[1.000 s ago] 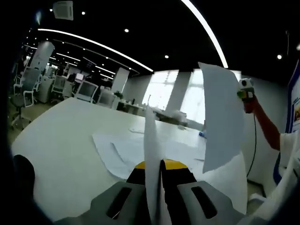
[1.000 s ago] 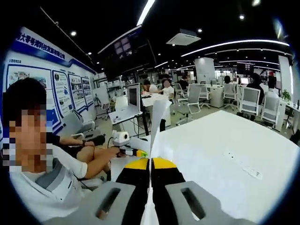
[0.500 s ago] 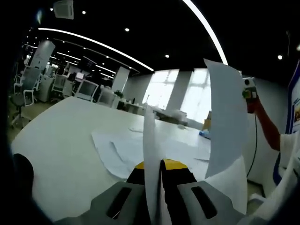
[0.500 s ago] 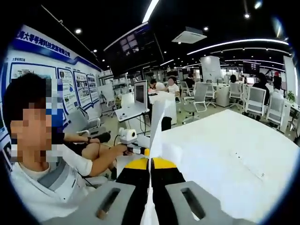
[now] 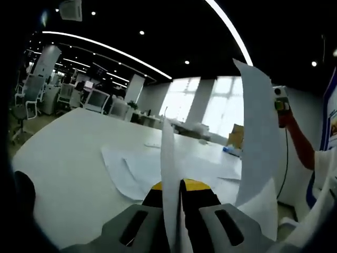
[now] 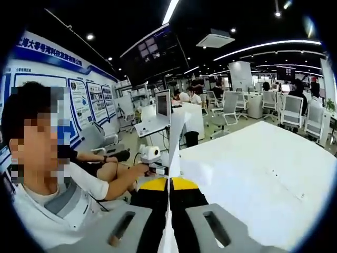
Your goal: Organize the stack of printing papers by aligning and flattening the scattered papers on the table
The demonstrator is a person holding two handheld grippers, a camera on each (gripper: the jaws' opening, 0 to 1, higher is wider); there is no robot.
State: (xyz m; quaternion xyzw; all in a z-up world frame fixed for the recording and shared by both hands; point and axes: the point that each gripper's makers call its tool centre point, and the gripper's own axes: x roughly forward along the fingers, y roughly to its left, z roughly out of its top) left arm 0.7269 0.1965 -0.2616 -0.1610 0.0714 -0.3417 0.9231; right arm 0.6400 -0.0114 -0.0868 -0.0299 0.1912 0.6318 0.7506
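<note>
Each claw [image 5: 176,185] has grey jaws with long slots and yellow-and-black tips (both look alike). The person [image 6: 58,205] wears a white-and-grey striped shirt.

right gripper [image 5: 278,101] edged further right | held sheet [image 5: 258,142] rose, bowed more, top now higher

White Chinese heading on blue wall banner [image 6: 50,52], too blurred to read
</note>
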